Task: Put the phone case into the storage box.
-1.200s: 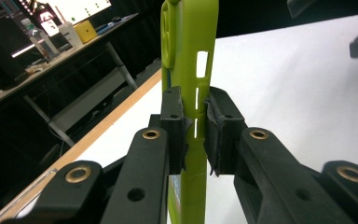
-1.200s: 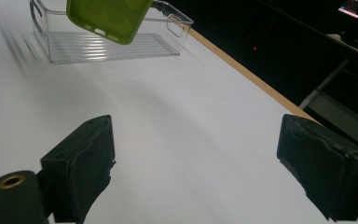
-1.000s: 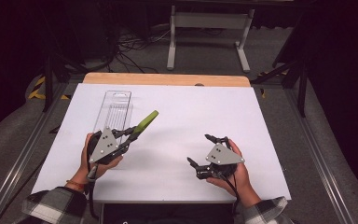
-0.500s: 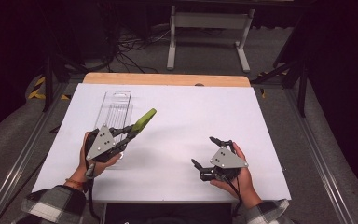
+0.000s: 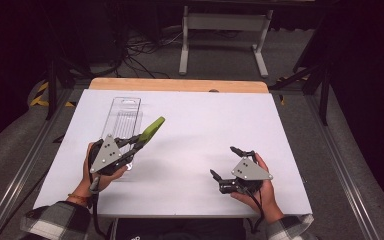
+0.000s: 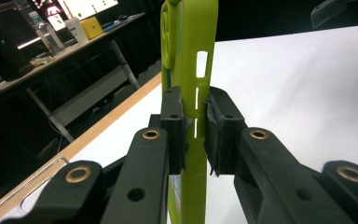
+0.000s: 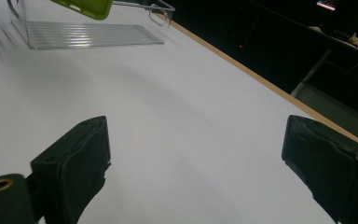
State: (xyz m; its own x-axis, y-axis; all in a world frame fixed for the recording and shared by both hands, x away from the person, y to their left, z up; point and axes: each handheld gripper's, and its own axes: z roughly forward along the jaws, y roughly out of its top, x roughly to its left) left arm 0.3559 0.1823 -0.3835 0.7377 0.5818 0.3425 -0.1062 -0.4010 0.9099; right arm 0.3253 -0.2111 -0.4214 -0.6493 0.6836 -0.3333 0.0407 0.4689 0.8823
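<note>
left gripper view, item one: my left gripper [image 6: 196, 135] has both black pads pressed flat on the two faces of a green phone case [image 6: 191, 56], which stands edge-on between them and runs away toward 12 o'clock; its side slots face the camera. high view, same item: the left gripper [image 5: 136, 145] sits at about 9 o'clock on the white table [image 5: 205, 125], and the green phone case [image 5: 151, 129] sticks out of it toward 1 o'clock, raised off the surface. item two: a clear plastic tray [image 5: 125, 117] lies flat on the table just beyond and beneath the case, at 10 o'clock, its long side running toward the far wooden edge.

item three: my right gripper [image 7: 193, 154] has its jaws spread wide with bare table between them, holding nothing. in the high view the right gripper [image 5: 227, 162] rests at about 5 o'clock, well apart from the case, jaws pointing toward 10 o'clock. from the right gripper view the clear plastic tray [image 7: 93, 32] lies far off at 11 o'clock, with the tip of the green phone case [image 7: 86, 7] above it.
</note>
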